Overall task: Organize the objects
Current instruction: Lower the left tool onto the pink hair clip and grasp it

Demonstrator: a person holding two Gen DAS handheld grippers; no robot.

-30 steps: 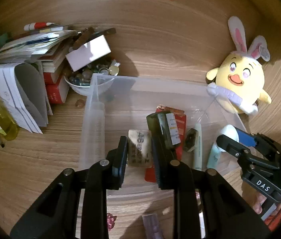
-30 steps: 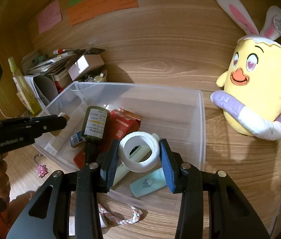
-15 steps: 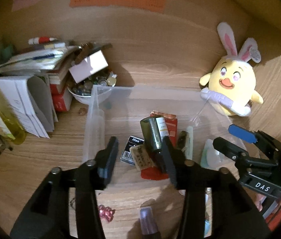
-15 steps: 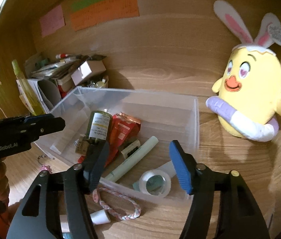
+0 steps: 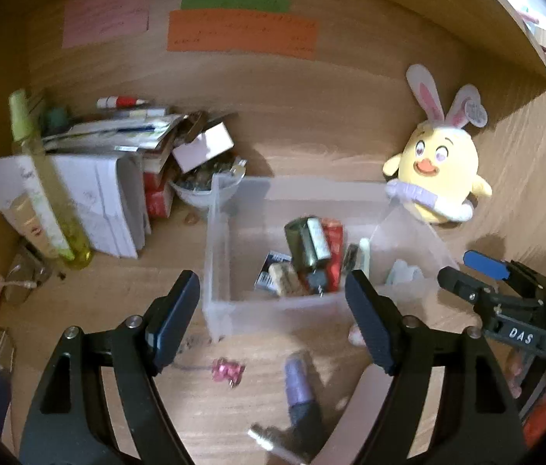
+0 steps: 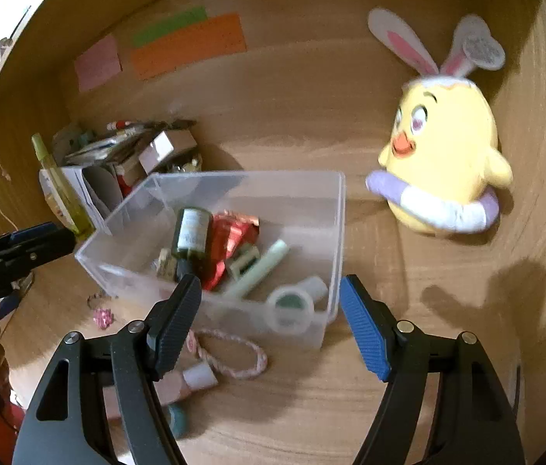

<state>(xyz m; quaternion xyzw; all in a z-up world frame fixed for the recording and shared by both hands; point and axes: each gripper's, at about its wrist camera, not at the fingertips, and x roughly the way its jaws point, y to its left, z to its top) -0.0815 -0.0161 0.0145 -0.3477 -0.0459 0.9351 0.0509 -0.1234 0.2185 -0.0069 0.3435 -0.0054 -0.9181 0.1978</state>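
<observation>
Now clear plastic bin (image 6: 335, 232) holds dark green bottle (image 6: 191, 232), red packet (image 6: 230, 240), white tape roll (image 6: 290, 308); left gripper (image 5: 273, 310) and right gripper (image 6: 269, 317) just spread apart, both empty.

I see the clear bin (image 6: 335, 209) on the desk holding a dark bottle (image 6: 191, 232) lying flat, red packet (image 6: 230, 240), green tube (image 6: 261, 267) and tape roll (image 6: 290, 308).

We were at a home desk nook: wood desk (image 6: 408, 348), sticky notes (image 5: 242, 35) on the back panel, plush chick (image 6: 443, 170), stacked papers (image 5: 110, 201), clear bin (image 6: 335, 232) of odds and ends.
</observation>
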